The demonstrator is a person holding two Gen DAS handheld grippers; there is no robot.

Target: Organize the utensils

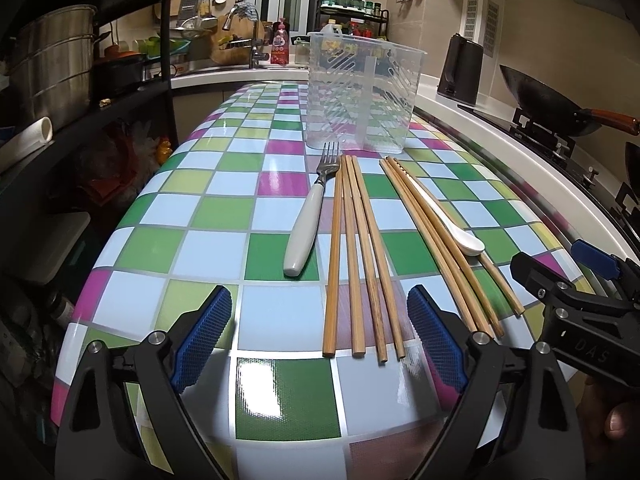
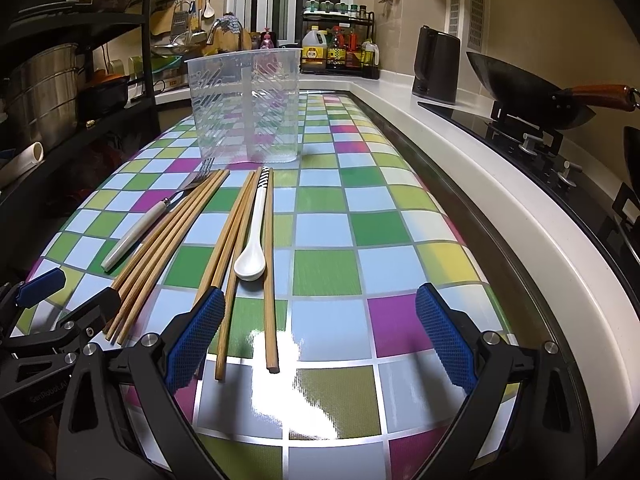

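Observation:
On the checkered table [image 1: 224, 208] lie a white-handled fork [image 1: 306, 224], a bundle of several wooden chopsticks [image 1: 356, 256], a second bundle [image 1: 436, 240] and a white spoon [image 1: 452, 224] among them. Behind them stands a clear plastic utensil holder [image 1: 360, 92], empty. My left gripper [image 1: 320, 300] is open, and the near ends of the first bundle show between its blue pads, untouched. My right gripper [image 2: 320, 296] is open too; its left pad [image 2: 196, 336] sits beside the second bundle [image 2: 228, 248] and the spoon [image 2: 252, 240]. The fork [image 2: 152, 220] and holder [image 2: 248, 104] lie further left.
A white counter edge [image 2: 500, 208] runs along the table's right side, with a stove, a wok [image 2: 532, 88] and a dark kettle [image 2: 436, 64]. A black shelf with steel pots [image 1: 52, 68] stands at the left. A sink and a bottle rack [image 2: 340, 52] are at the back.

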